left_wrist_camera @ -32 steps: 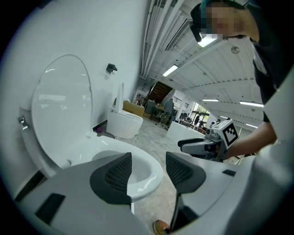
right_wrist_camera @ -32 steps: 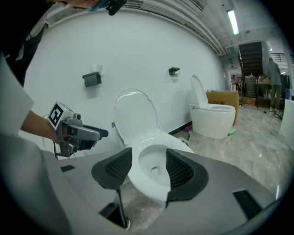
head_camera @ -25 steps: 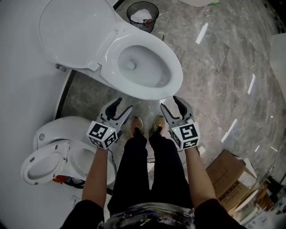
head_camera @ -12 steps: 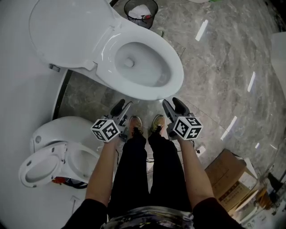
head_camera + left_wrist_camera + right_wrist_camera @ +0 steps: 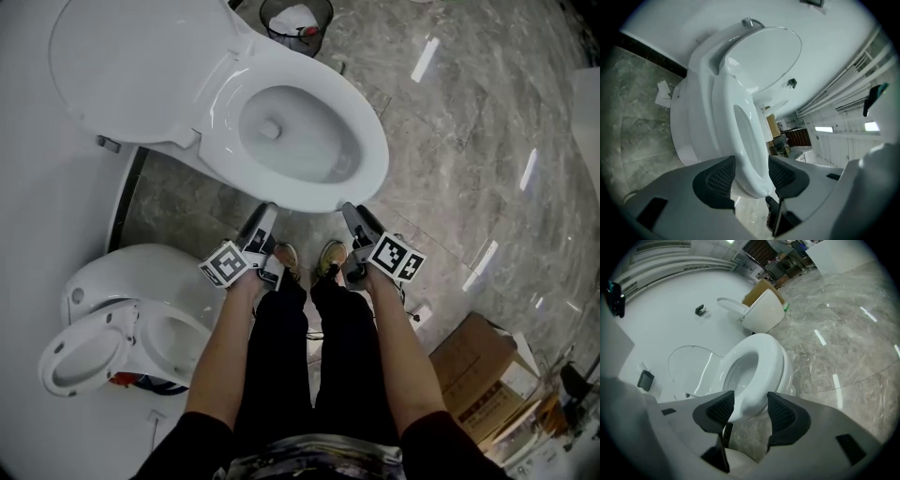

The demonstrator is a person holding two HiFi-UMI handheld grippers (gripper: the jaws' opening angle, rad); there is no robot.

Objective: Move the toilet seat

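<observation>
1. The toilet seat [image 5: 371,150] lies down on the bowl of the large white toilet at the far centre. Its lid [image 5: 131,66] stands raised to the far left.
2. The left gripper [image 5: 264,220] is at the near front edge of the seat with its jaws apart. They have just been closing a little. In the left gripper view the seat's front rim [image 5: 745,136] shows between the pads [image 5: 717,180], and no firm clamp can be made out.
3. The right gripper [image 5: 354,220] is just beside it to the right, jaws also apart. The seat's rim [image 5: 764,357] shows in the gap in the right gripper view.
4. Each gripper's cube bears black-and-white square markers.
5. The person's shoes [image 5: 286,260] stand between the grippers on the marble floor [image 5: 469,122].
6. A second toilet [image 5: 141,319] sits near left and a waste bin [image 5: 298,23] at the far edge.
7. A cardboard box [image 5: 478,361] is near right. Its print is too small to read.
</observation>
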